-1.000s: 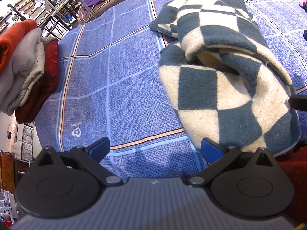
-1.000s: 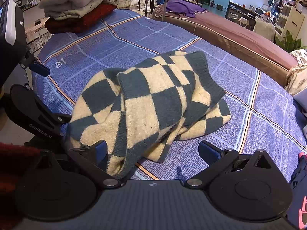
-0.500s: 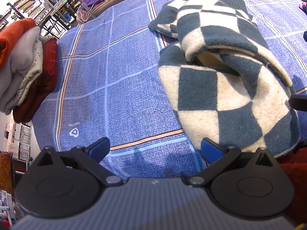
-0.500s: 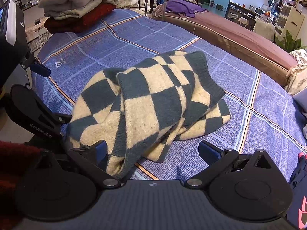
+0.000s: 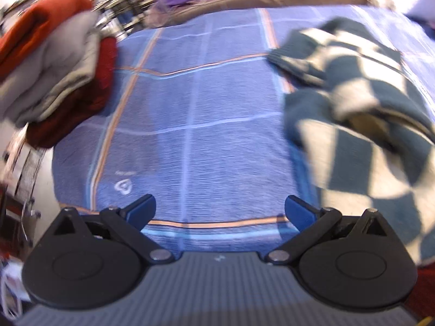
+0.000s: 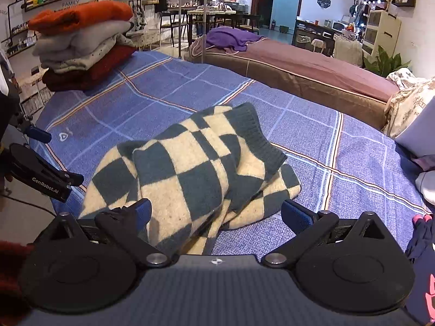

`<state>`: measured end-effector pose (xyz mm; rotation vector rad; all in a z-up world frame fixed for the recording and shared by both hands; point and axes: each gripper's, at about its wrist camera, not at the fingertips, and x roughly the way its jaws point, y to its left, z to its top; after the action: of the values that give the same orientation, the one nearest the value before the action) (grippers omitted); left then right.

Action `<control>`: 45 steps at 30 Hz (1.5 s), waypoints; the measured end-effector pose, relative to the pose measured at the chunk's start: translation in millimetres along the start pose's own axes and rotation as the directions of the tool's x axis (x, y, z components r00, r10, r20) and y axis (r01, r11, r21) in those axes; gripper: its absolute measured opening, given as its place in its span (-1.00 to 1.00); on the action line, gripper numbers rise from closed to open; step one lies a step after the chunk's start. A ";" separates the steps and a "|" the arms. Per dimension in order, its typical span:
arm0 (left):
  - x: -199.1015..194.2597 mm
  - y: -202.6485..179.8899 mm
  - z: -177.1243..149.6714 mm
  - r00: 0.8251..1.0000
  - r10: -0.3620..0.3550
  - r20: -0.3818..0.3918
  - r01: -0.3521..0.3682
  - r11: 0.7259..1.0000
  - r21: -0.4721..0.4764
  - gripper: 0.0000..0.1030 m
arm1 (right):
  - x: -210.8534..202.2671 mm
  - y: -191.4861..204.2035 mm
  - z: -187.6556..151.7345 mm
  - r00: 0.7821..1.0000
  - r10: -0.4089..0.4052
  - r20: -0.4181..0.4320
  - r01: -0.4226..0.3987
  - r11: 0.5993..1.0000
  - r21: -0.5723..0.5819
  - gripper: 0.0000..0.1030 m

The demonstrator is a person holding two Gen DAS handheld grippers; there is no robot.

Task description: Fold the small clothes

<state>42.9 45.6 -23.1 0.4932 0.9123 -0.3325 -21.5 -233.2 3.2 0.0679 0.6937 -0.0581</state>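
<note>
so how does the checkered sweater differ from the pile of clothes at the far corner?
The checkered sweater is one garment, lying rumpled and loosely bunched mid-bed; the pile of clothes is several garments, neatly folded and stacked. The sweater is patterned in dark teal and cream checks; the pile is plain layers of orange, grey and dark red. The sweater lies just ahead of the right tongs; the pile sits farther off. Both rest on the blue plaid bedspread.

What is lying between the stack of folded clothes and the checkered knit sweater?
Only bare blue plaid bedcover separates the stack of folded clothes from the dark-green-and-cream checkered knit sweater; the right wrist view shows it sharply.
</note>
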 end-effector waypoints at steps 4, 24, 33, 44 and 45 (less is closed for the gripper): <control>12.3 18.4 -6.4 0.999 -0.041 -0.009 0.040 0.993 -0.113 1.00 | 14.2 6.4 7.2 0.995 0.100 0.013 -0.100 0.995 0.022 1.00; 13.0 -33.2 9.8 0.991 -0.125 0.055 0.127 0.992 -0.021 1.00 | 2.6 -66.0 -8.0 0.954 -0.229 0.196 0.183 0.956 0.229 -0.60; 17.7 -87.5 40.4 0.963 -0.245 0.115 0.237 0.968 0.082 1.00 | -9.7 -130.6 -102.9 0.924 -0.374 -0.085 0.369 0.808 0.459 -0.28; 15.1 -197.7 60.3 0.908 -0.278 0.314 0.165 0.925 0.343 1.00 | -33.7 -126.8 -93.7 0.920 -0.386 0.066 0.322 0.842 0.434 0.79; 18.0 -204.2 60.8 0.899 -0.304 0.316 0.182 0.915 0.361 1.00 | -32.3 -125.3 -89.4 0.923 -0.376 0.078 0.310 0.851 0.424 0.85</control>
<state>-3.0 -159.8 -60.5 0.5931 0.5521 -0.7909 -112.7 -349.8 -50.1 0.3350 0.5174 -0.5517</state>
